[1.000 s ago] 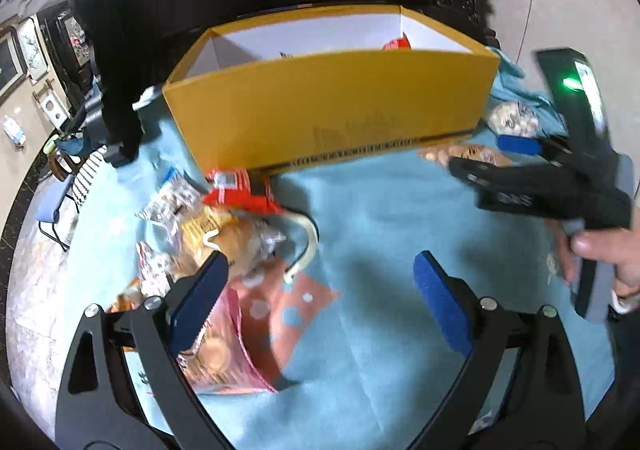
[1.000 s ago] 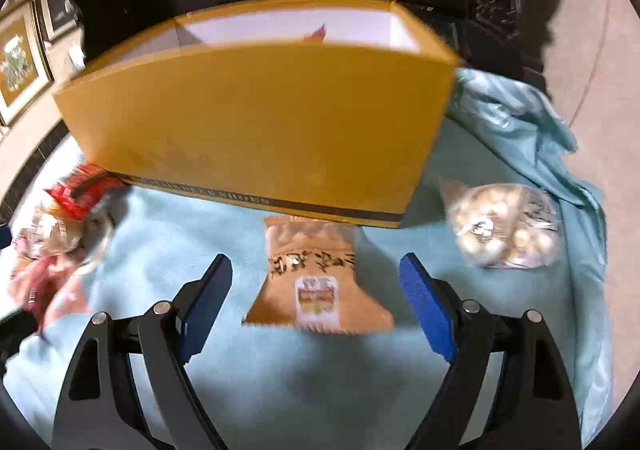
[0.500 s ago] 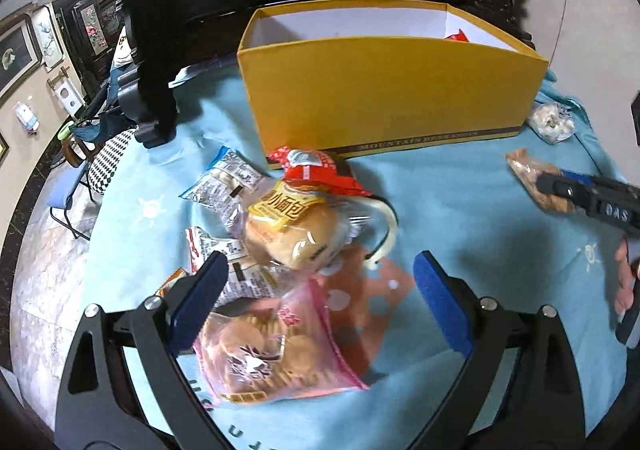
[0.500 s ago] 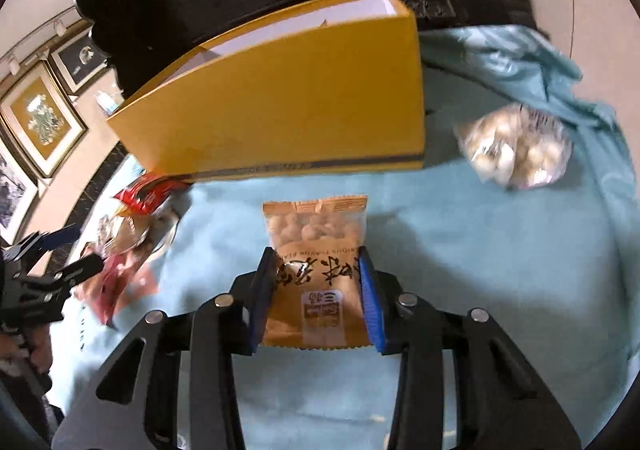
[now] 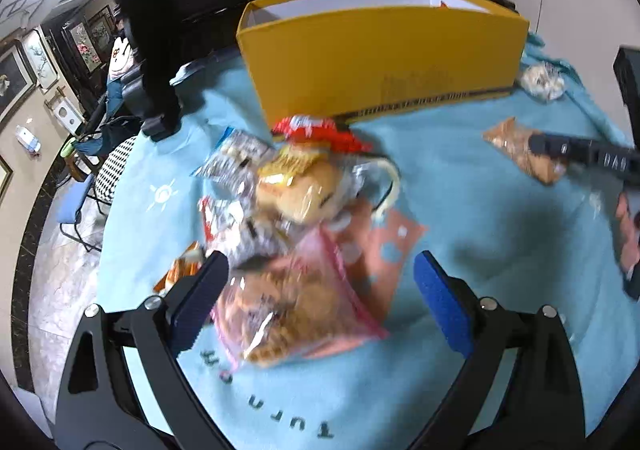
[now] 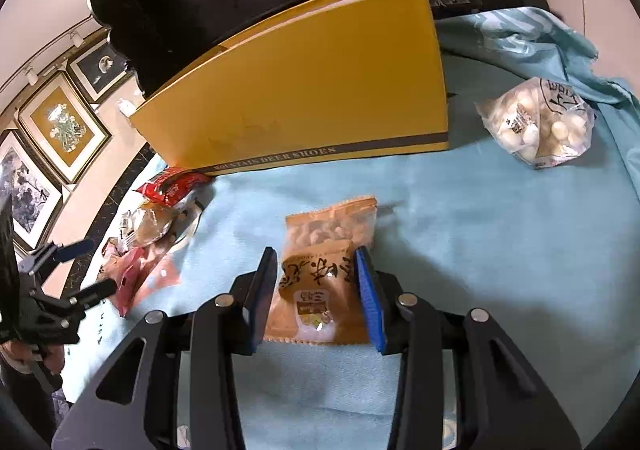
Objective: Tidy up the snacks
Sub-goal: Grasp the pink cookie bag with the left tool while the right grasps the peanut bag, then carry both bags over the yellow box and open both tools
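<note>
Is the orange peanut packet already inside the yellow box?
No, the orange peanut packet lies on the blue cloth in front of the yellow box, pinched between the right tool's pads.

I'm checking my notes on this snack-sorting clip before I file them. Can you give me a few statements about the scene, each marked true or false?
1. The right gripper is closed on the orange snack packet. True.
2. The left gripper holds the pink bag. False: its jaws stand open around it.
3. The yellow box stands on the blue cloth. True.
4. The clear bag of white balls lies inside the box. False: it lies on the cloth beside it.
</note>
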`<act>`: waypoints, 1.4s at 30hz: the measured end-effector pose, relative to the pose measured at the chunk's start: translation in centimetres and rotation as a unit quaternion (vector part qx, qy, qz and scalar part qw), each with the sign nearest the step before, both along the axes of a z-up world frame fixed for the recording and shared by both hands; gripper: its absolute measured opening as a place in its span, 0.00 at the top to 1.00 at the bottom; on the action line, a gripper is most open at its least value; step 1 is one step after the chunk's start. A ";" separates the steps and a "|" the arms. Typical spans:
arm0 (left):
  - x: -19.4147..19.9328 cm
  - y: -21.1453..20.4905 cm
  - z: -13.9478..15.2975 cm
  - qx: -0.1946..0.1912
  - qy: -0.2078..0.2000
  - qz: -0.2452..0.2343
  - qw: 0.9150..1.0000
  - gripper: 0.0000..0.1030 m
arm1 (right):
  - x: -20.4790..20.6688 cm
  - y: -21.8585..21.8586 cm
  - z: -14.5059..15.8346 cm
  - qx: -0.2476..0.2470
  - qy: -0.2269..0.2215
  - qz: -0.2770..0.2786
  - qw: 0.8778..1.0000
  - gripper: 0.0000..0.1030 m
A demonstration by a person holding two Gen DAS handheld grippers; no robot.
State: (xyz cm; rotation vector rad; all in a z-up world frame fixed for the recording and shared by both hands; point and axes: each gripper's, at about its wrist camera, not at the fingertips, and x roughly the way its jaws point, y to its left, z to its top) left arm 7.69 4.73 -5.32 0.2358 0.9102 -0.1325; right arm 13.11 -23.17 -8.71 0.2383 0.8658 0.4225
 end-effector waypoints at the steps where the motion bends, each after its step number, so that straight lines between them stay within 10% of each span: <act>1: -0.2 0.4 -0.3 0.000 0.003 0.004 1.000 0.08 | 0.0 0.1 0.0 0.000 -0.001 0.002 1.000 0.61; 16: -0.6 0.4 -1.4 -0.031 0.012 0.018 0.999 0.36 | 0.4 -0.1 -0.7 0.021 0.002 0.002 1.000 0.40; 24: -2.6 -3.6 2.2 -0.064 -0.014 -0.052 0.996 0.36 | -0.3 3.0 0.3 -0.103 -0.042 0.003 0.994 0.13; 28: -0.9 -4.8 2.1 -0.080 -0.009 -0.045 0.996 0.36 | 1.5 5.6 -1.2 -0.187 -0.029 0.013 0.982 0.20; 30: -0.3 -5.5 1.9 -0.088 -0.005 -0.040 0.995 0.36 | 2.3 6.2 -1.4 -0.201 -0.017 0.023 0.979 0.54; 42: 1.7 -8.9 5.2 -0.098 -0.032 -0.043 0.994 0.36 | -0.6 2.0 6.3 -0.134 -0.069 0.003 0.988 0.58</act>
